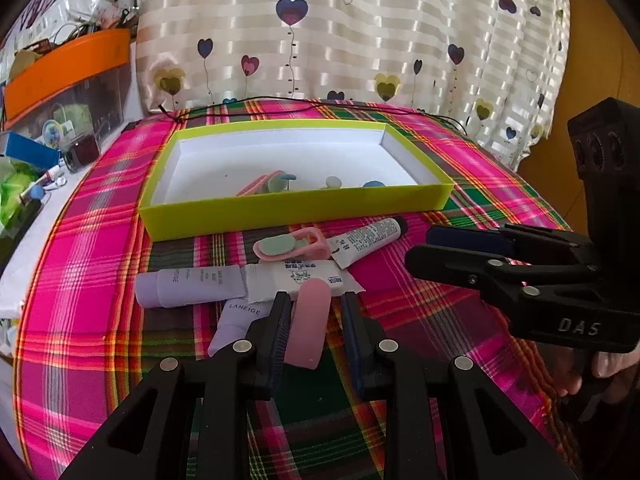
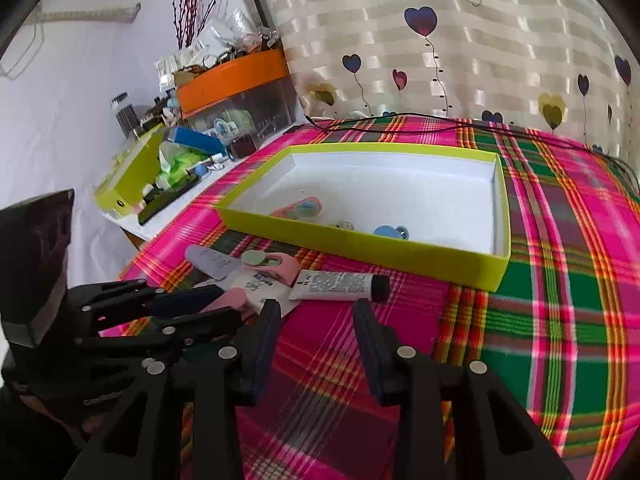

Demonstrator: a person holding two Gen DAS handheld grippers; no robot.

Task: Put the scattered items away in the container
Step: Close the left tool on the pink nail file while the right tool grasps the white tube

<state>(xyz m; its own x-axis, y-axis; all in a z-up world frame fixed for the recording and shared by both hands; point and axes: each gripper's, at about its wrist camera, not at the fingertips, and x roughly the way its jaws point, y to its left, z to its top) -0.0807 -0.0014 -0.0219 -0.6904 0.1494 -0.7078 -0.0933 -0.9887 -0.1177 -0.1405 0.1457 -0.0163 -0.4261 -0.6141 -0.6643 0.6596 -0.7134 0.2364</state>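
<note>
A lime-green box (image 1: 280,212) with a white inside sits on the plaid cloth and holds several small clips; it also shows in the right wrist view (image 2: 360,246). In front of it lie a pink clip (image 1: 292,246), a white tube with a black cap (image 1: 366,240), a white packet (image 1: 296,276), a lavender tube (image 1: 188,286) and a LANEIGE tube (image 1: 236,320). My left gripper (image 1: 314,304) is open, with a pink oblong item (image 1: 310,326) between its fingers, touching the left one. My right gripper (image 2: 316,308) is open and empty, just short of the white tube (image 2: 340,285).
The table carries a pink and green plaid cloth (image 2: 560,320). A black cable (image 1: 320,106) runs behind the box. A cluttered shelf with an orange-lidded bin (image 1: 64,68) stands at the left. A heart-print curtain (image 1: 360,32) hangs behind.
</note>
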